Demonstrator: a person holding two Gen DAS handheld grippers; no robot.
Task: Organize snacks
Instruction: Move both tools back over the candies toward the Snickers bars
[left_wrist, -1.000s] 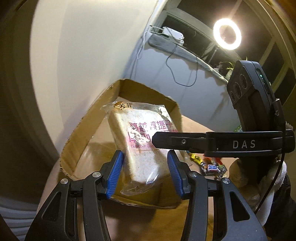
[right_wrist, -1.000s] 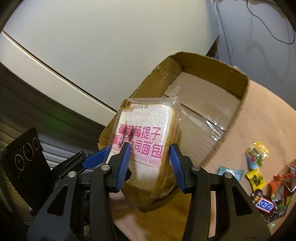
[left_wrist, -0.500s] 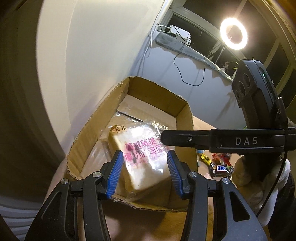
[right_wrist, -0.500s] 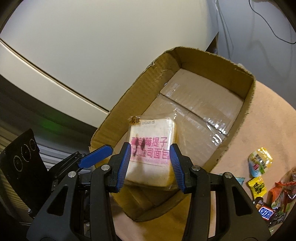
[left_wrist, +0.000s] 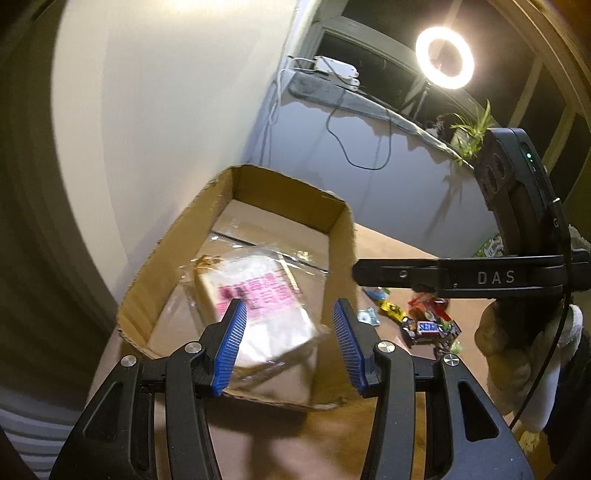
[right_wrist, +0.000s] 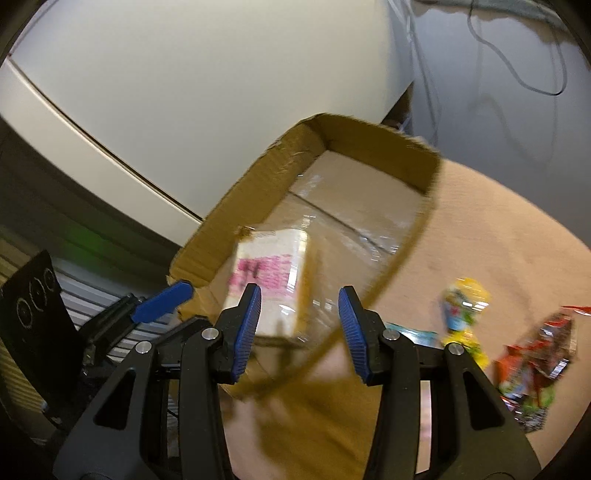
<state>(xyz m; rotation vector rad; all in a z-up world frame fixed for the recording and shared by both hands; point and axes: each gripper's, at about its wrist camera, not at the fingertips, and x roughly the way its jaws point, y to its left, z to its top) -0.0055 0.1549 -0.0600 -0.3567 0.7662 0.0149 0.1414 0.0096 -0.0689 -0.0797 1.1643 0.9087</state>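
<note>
A clear-wrapped pack of sliced toast bread (left_wrist: 255, 310) with pink lettering lies inside the open cardboard box (left_wrist: 258, 184), near its front end; it also shows in the right wrist view (right_wrist: 271, 273), with the box (right_wrist: 258, 184) around it. My left gripper (left_wrist: 288, 339) is open and empty, above the box's front wall. My right gripper (right_wrist: 299, 325) is open and empty, just in front of the box. The right gripper's body (left_wrist: 517, 221) shows at the right of the left wrist view.
Loose small snacks lie on the tan tabletop (right_wrist: 498, 240) right of the box: a yellow packet (right_wrist: 461, 306), a red packet (right_wrist: 535, 354), a Snickers bar (left_wrist: 428, 326). A white wall stands behind the box. A ring light (left_wrist: 445, 57) and cables are at the back.
Both grippers opened and let go of the bread pack. It dropped flat into the box. Both grippers have drawn back towards me.
</note>
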